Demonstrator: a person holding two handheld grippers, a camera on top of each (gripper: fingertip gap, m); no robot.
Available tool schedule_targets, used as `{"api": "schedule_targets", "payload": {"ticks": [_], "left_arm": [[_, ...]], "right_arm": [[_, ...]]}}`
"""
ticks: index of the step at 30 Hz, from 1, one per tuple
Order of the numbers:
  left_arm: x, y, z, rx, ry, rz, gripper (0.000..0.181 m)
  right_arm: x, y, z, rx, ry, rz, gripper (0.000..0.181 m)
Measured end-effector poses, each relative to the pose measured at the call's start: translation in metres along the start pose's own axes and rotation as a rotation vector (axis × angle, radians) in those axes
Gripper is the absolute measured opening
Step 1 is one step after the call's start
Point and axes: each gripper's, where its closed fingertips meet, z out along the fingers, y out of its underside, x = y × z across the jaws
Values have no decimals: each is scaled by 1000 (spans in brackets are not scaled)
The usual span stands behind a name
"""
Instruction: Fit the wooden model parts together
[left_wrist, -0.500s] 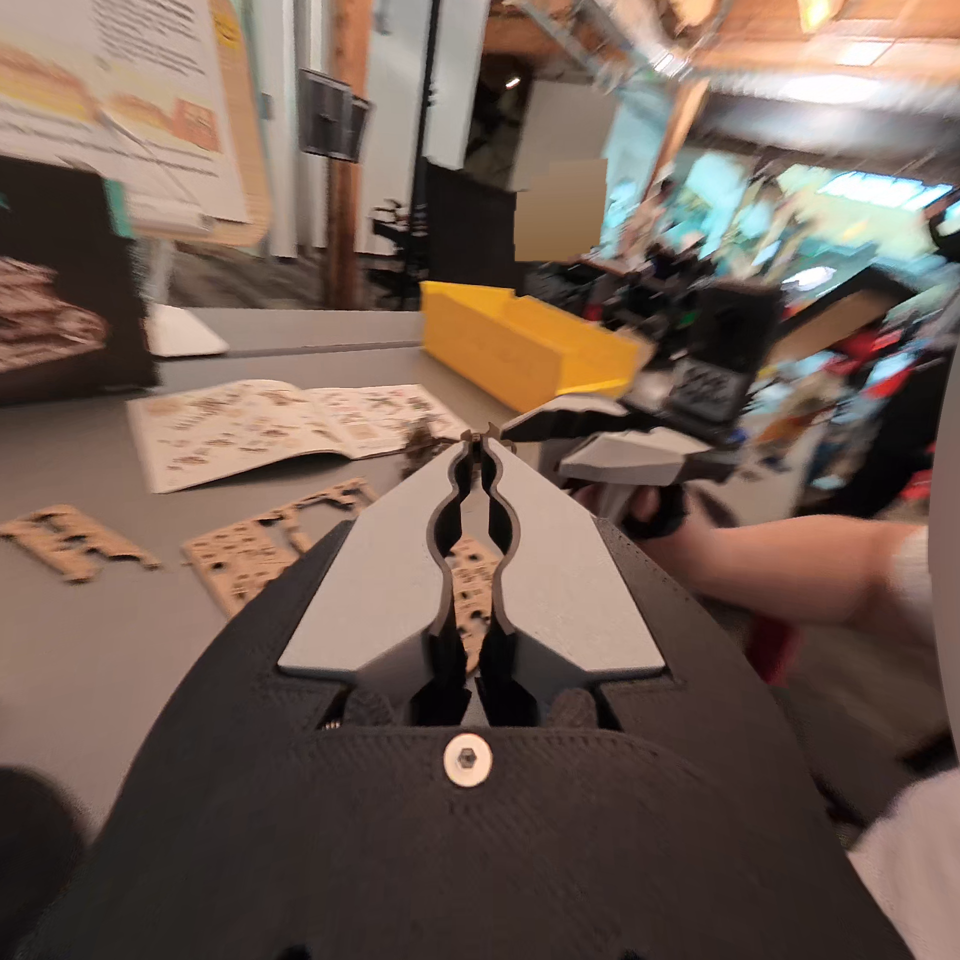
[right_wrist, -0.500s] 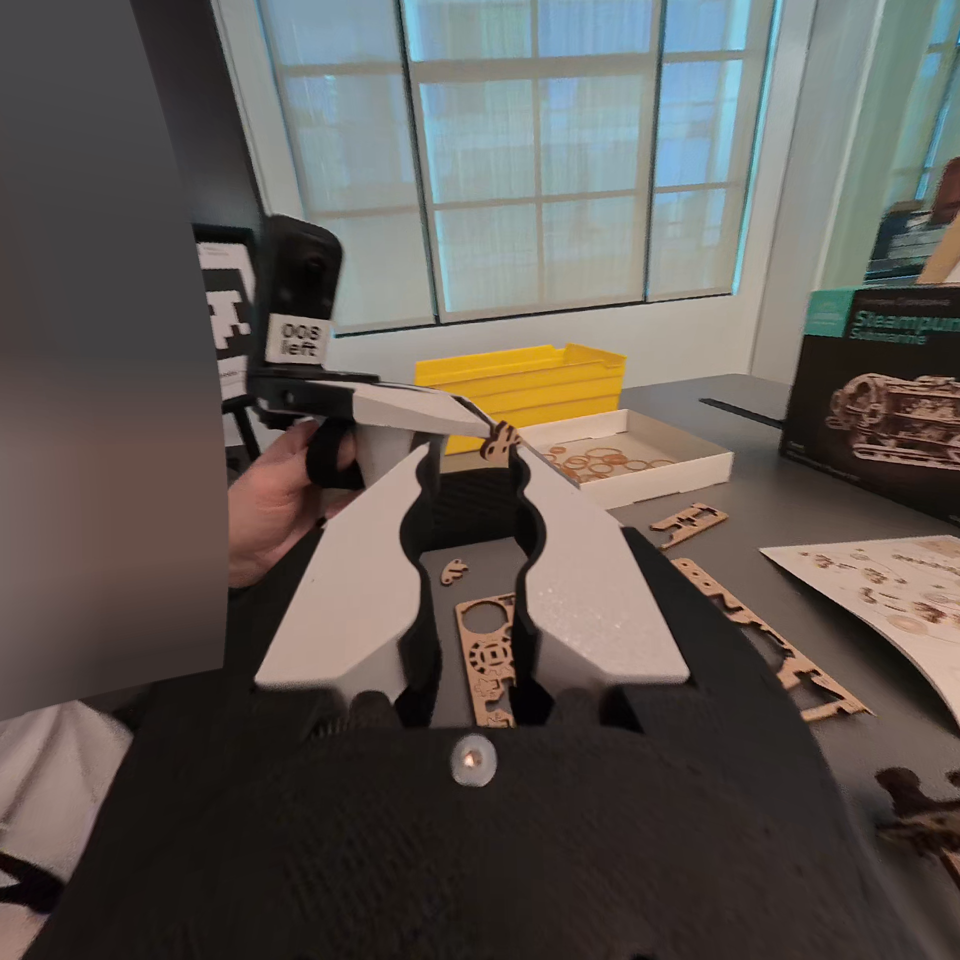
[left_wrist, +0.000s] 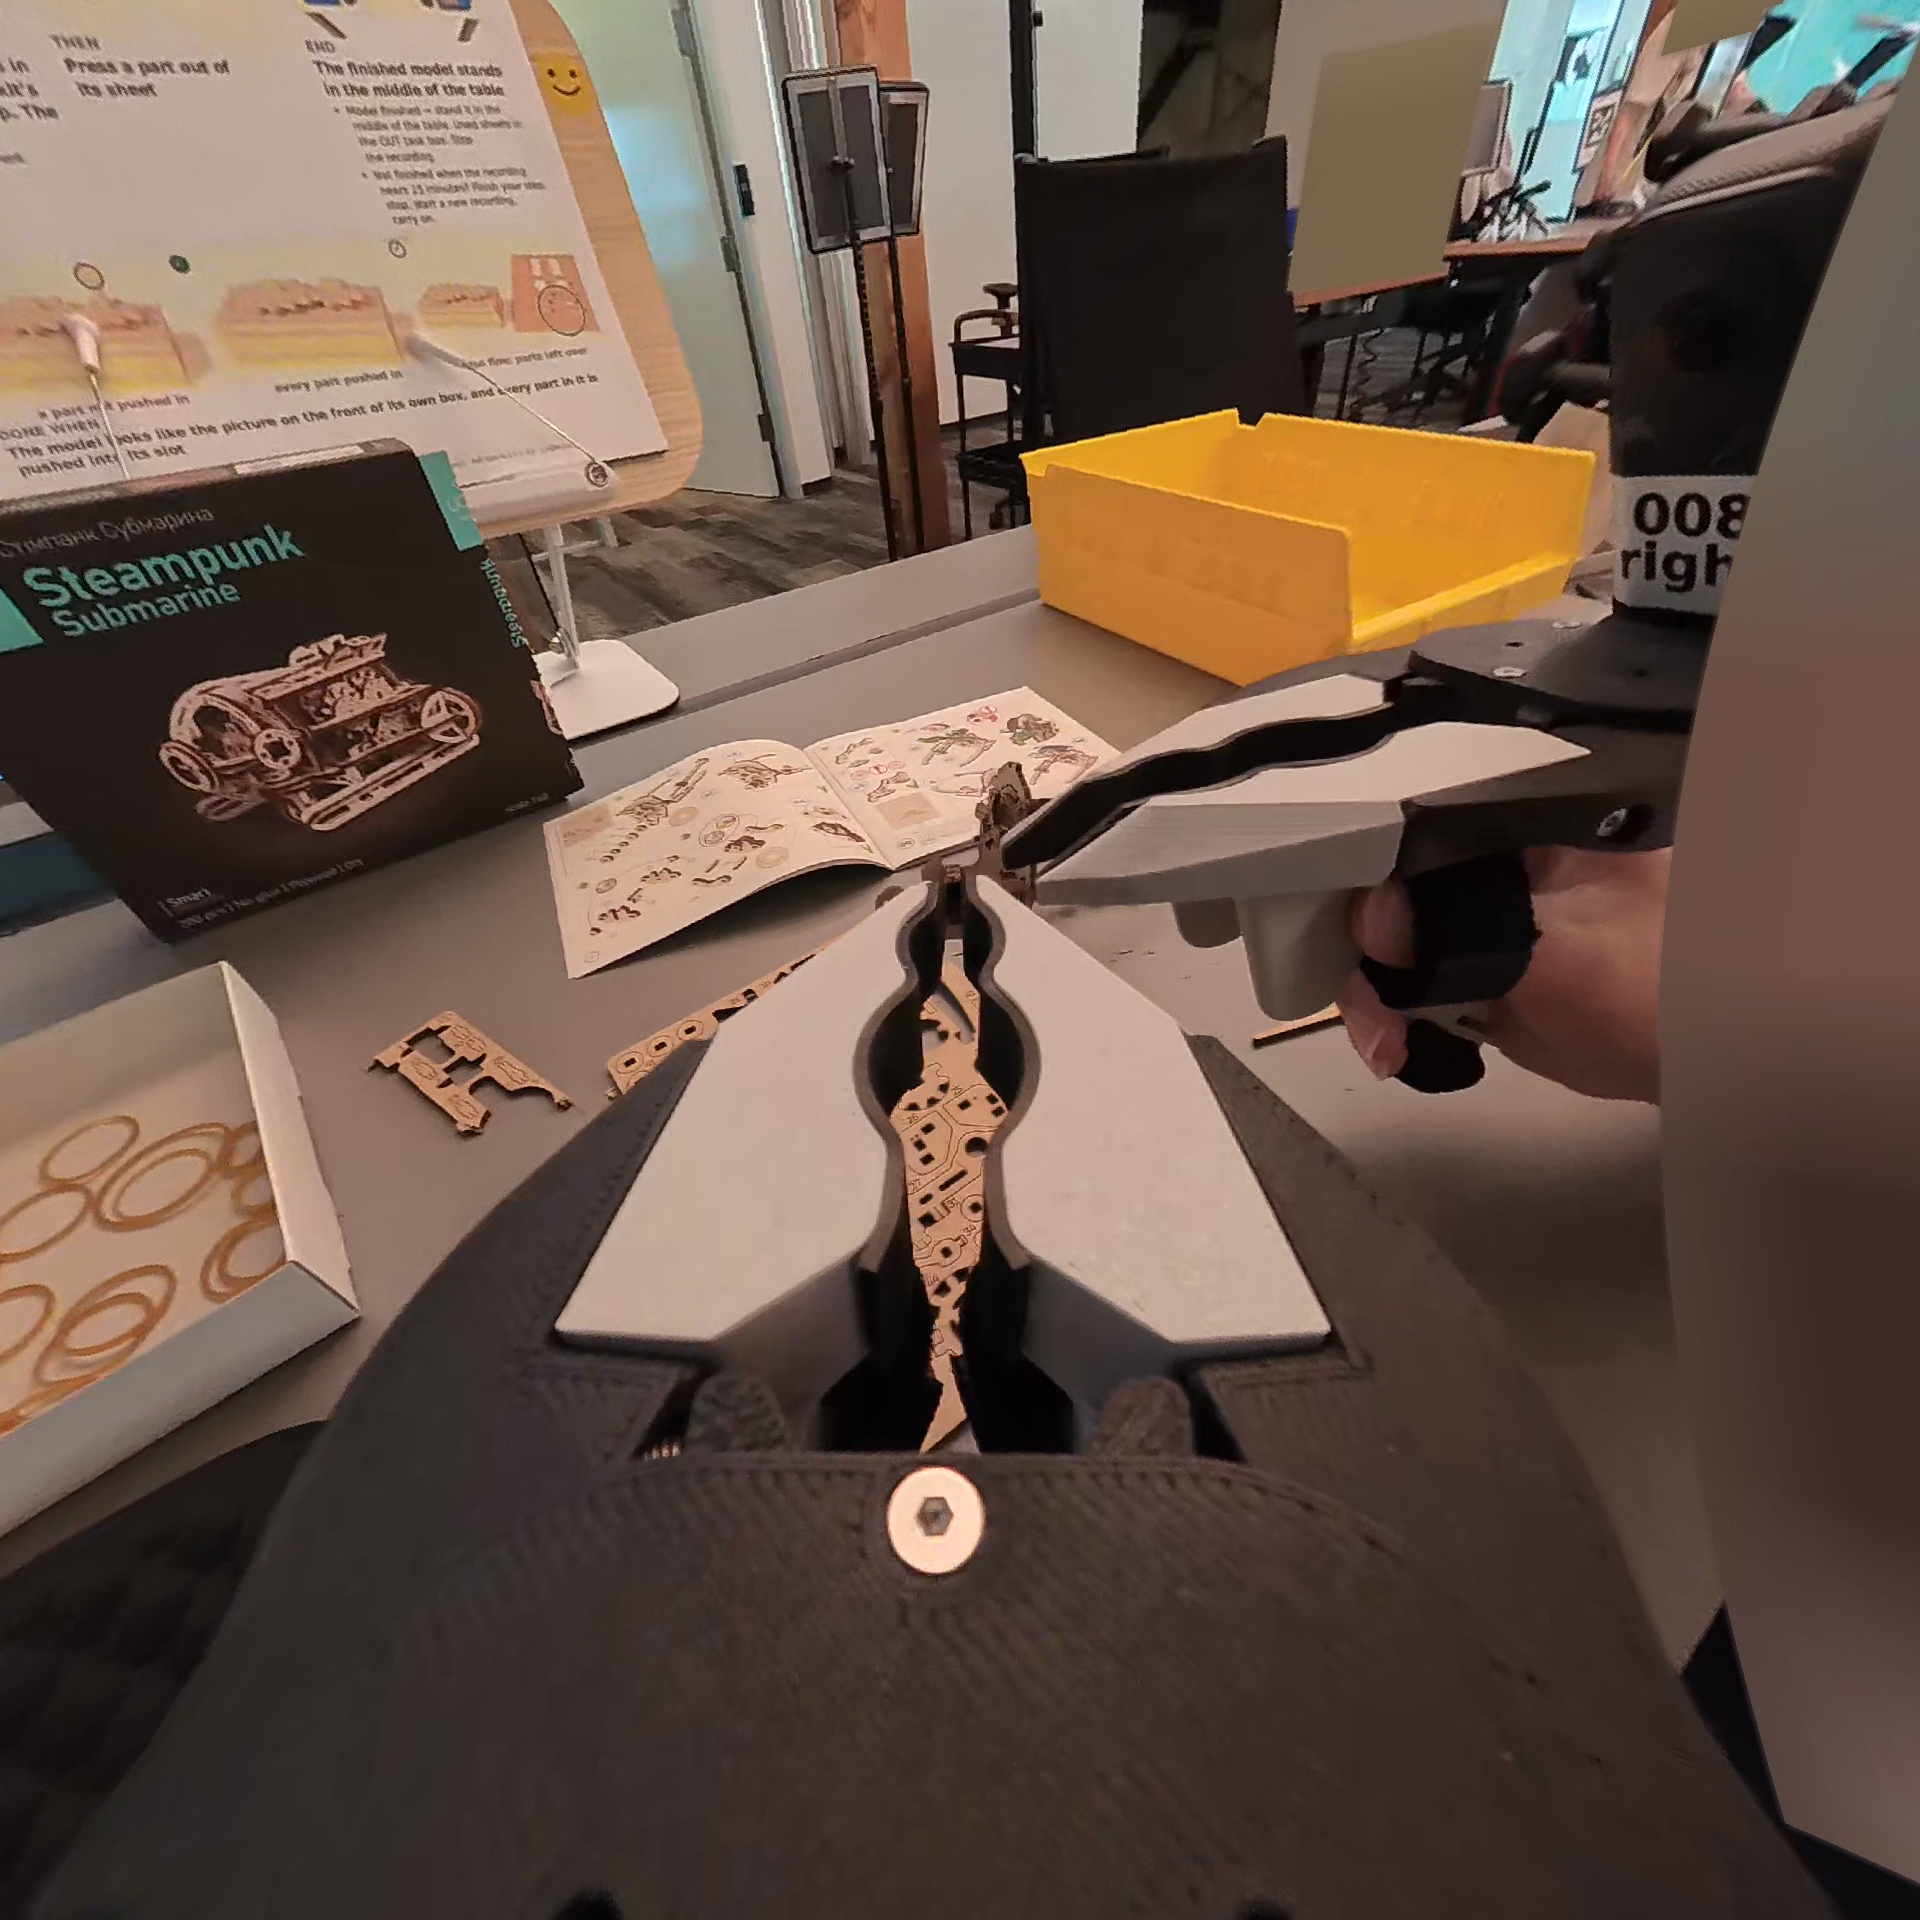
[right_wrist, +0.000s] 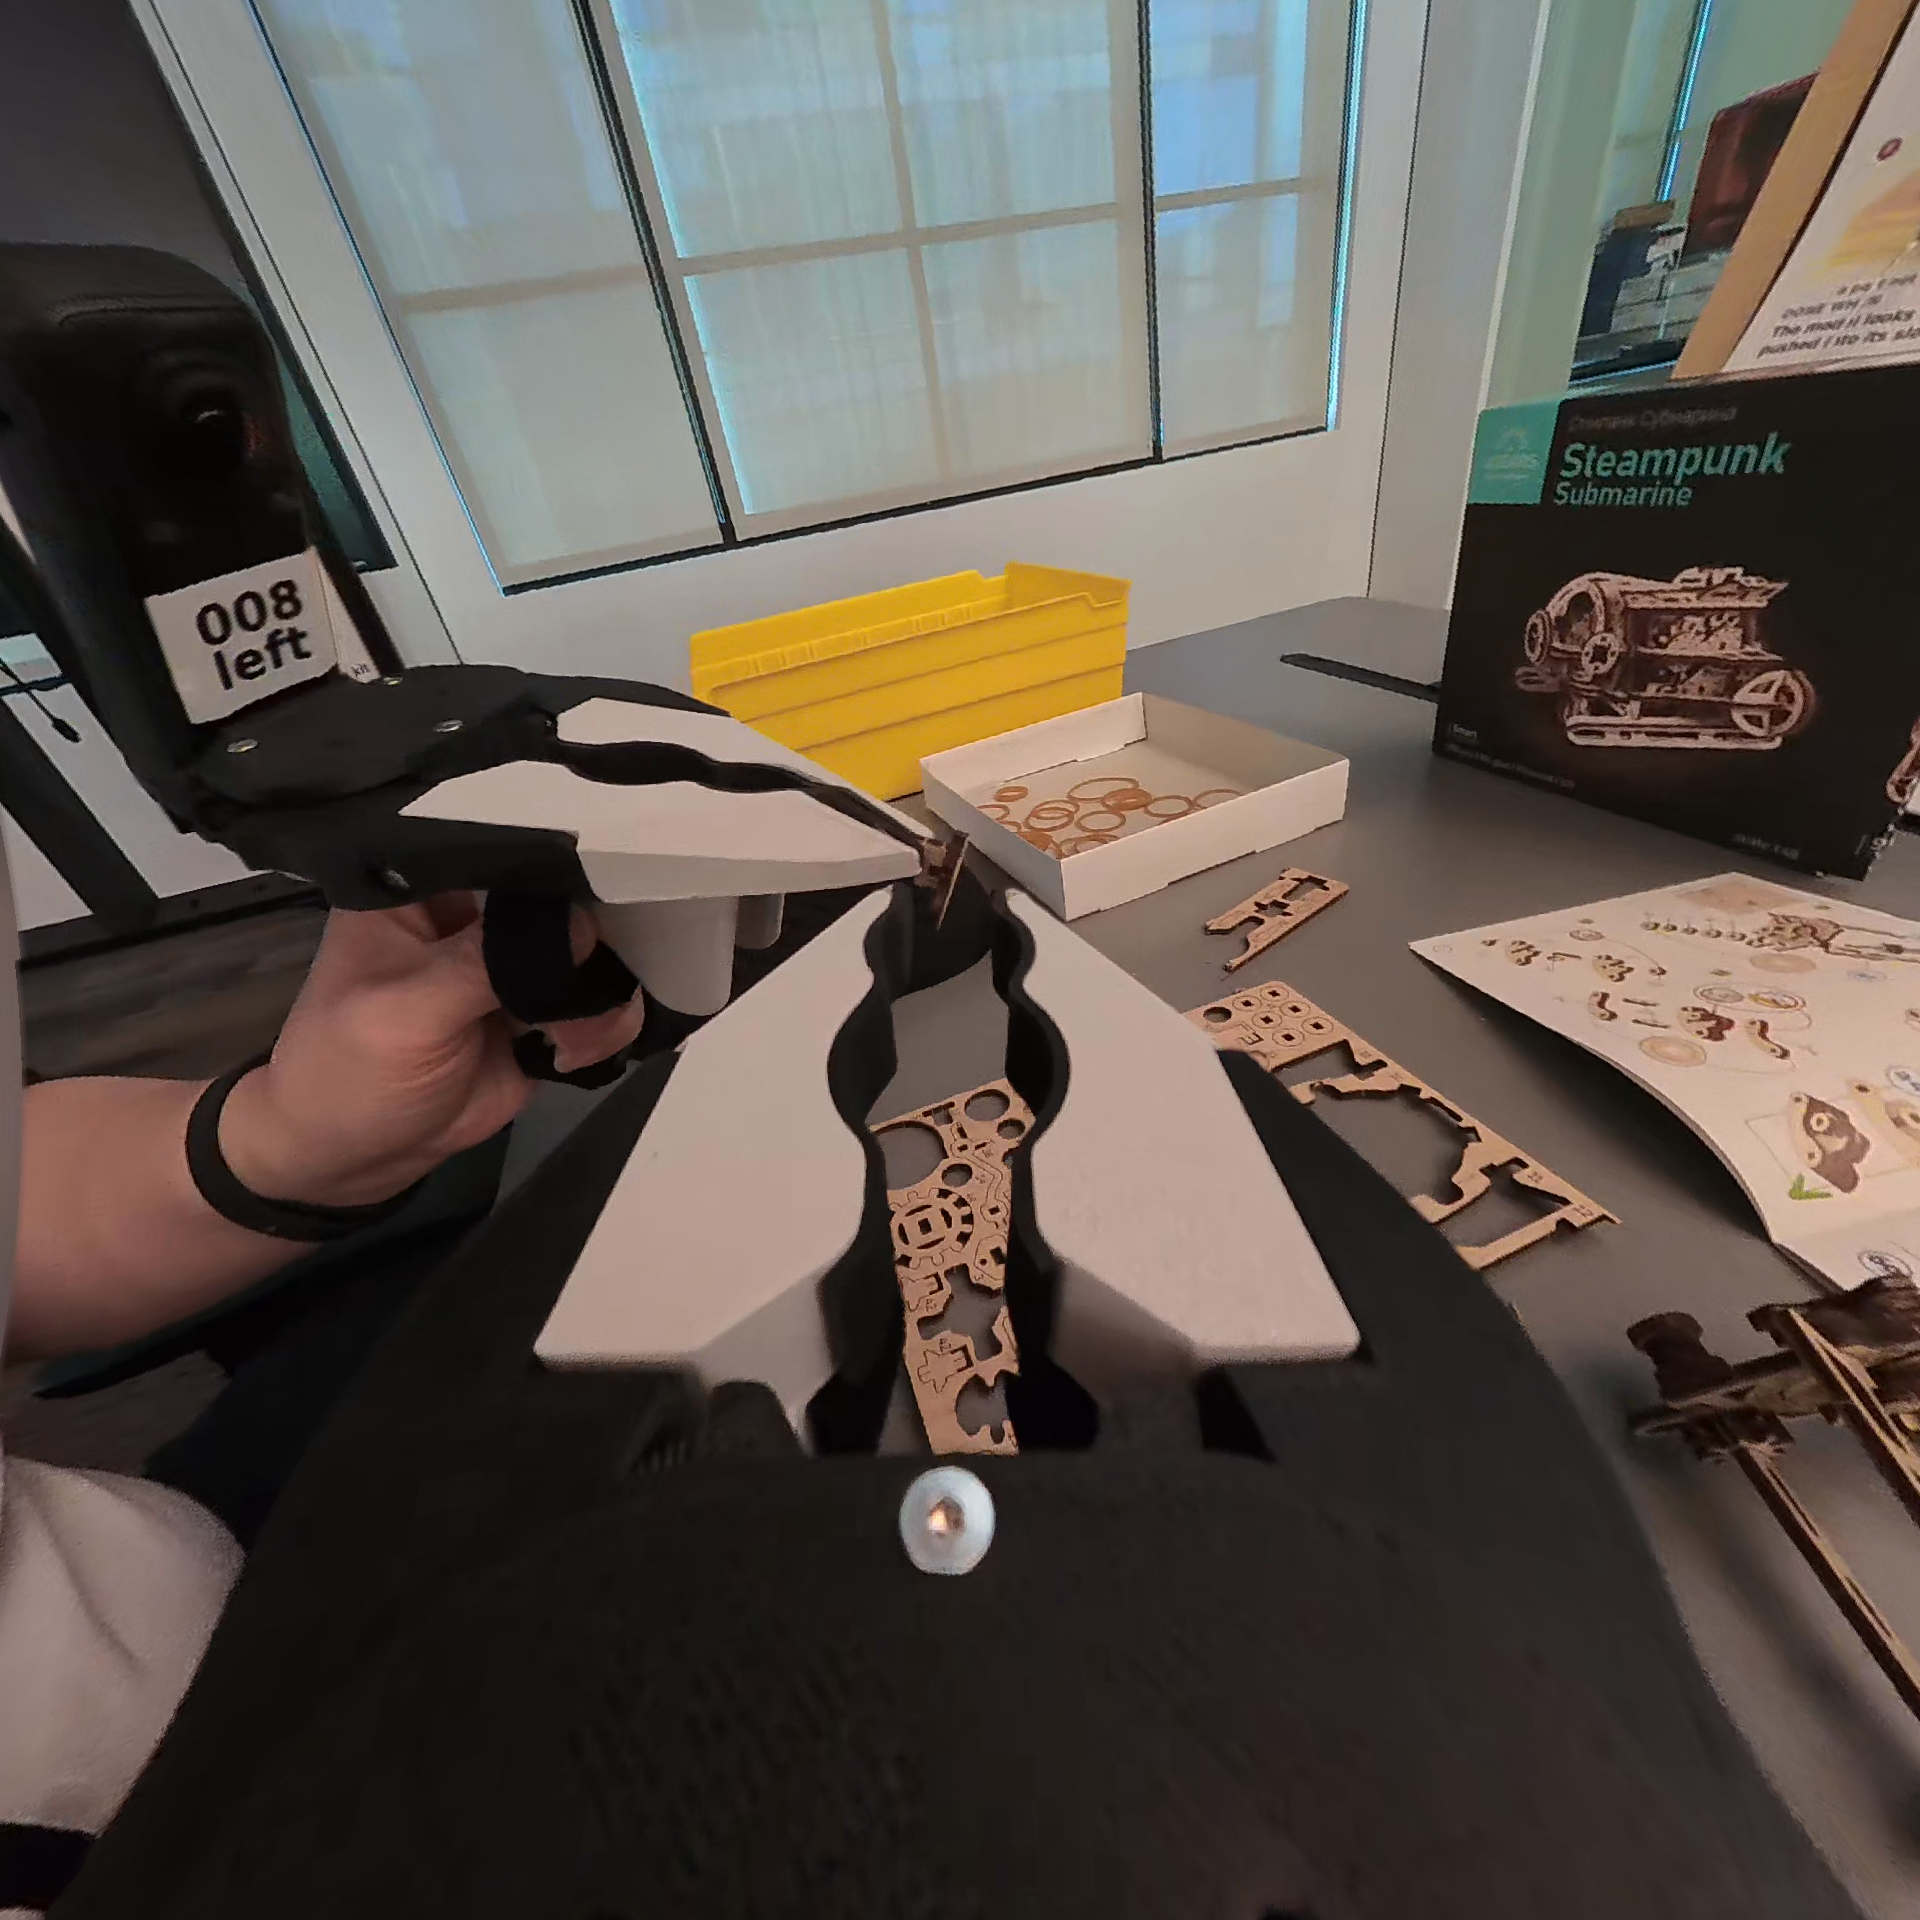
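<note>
My left gripper (left_wrist: 951, 883) is shut on a small wooden piece (right_wrist: 943, 878) and holds it above the table. It also shows in the right wrist view (right_wrist: 920, 847), coming in from the left. My right gripper (right_wrist: 943, 902) is narrowly open, with a jaw on either side of that piece. In the left wrist view the right gripper (left_wrist: 1013, 852) comes in from the right and meets my left tips. A partly built wooden assembly (right_wrist: 1766, 1382) lies on the table to the right. A punched wooden sheet (right_wrist: 935, 1226) lies under both grippers.
On the grey table stand a yellow bin (left_wrist: 1299, 540), a white tray (left_wrist: 301, 1174) of wooden rings and the black kit box (left_wrist: 281, 686). An open instruction booklet (left_wrist: 810, 810) and more punched sheets (right_wrist: 1382, 1112) lie there. An instruction board stands at the back left.
The left wrist view has swung left and lost its blur, so the box and the tray now show. The two grippers' tips stay together around the small piece.
</note>
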Motion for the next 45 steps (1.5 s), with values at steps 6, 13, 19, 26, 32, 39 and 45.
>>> {"api": "schedule_targets", "payload": {"ticks": [6,13,19,26,32,39,45], "left_arm": [[5,1,1,-8,9,21,1],[6,3,3,-17,-2,40,1],[9,2,2,-21,-11,57,1],[9,-1,4,-24,-35,82,1],[10,-2,5,-31,-37,96,1],[7,5,10,-64,-19,25,1],[0,9,11,-97,10,-78,11]], "right_arm": [[1,6,3,-20,-14,40,12],[0,7,3,-39,-25,53,1],[1,6,1,-33,-64,174,0],[1,3,-1,-32,-14,95,0],[1,2,-3,-25,-8,98,0],[8,9,-1,-34,-47,266,0],[13,16,0,-37,-80,406,0]]}}
